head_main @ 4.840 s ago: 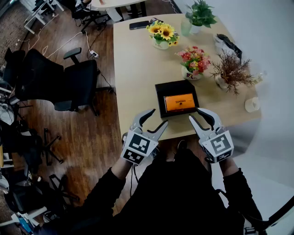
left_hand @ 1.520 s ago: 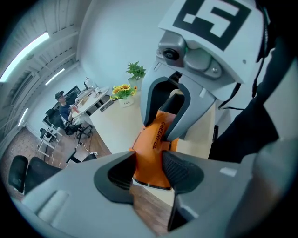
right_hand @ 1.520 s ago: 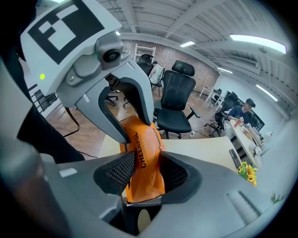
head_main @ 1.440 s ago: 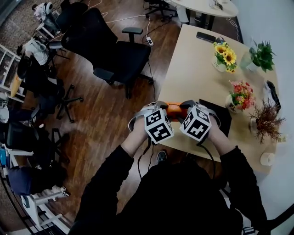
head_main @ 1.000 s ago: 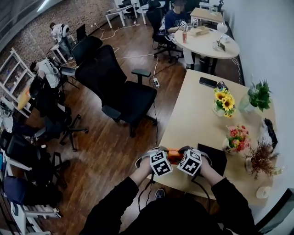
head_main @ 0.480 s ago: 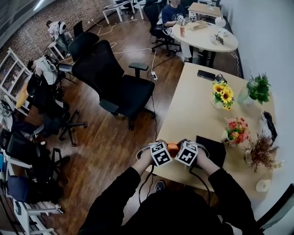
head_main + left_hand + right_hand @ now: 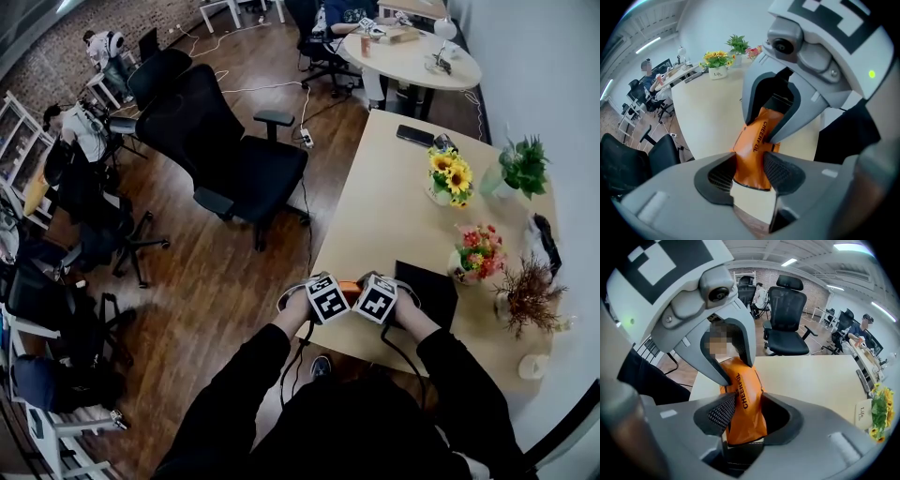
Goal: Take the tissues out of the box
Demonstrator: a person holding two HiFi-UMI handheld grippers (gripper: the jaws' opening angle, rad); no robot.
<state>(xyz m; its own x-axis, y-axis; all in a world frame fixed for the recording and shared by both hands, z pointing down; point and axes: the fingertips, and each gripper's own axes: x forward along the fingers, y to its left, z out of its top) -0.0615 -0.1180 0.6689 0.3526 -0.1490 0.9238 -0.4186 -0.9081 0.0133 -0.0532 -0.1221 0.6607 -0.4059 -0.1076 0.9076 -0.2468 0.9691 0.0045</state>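
An orange tissue packet (image 7: 349,285) hangs between my two grippers over the near left edge of the wooden table (image 7: 375,206). My left gripper (image 7: 332,290) is shut on one end of the packet (image 7: 754,150). Facing it, my right gripper (image 7: 369,290) grips the other end of the packet (image 7: 743,399), its jaws easing open while the pads still touch it. In the left gripper view the right gripper (image 7: 759,131) closes on the packet from above. The black box (image 7: 427,292) lies just to the right of the grippers, partly hidden by my right arm.
Along the table's right side stand sunflowers (image 7: 448,176), a green plant (image 7: 523,167), pink flowers (image 7: 478,251) and a dried plant (image 7: 527,298). A phone (image 7: 414,135) lies at the far end. Black office chairs (image 7: 225,150) stand on the floor to the left.
The packet lay in the black box at first; now both grippers hold it left of the box. Over the last second the grippers stay together and hardly move.
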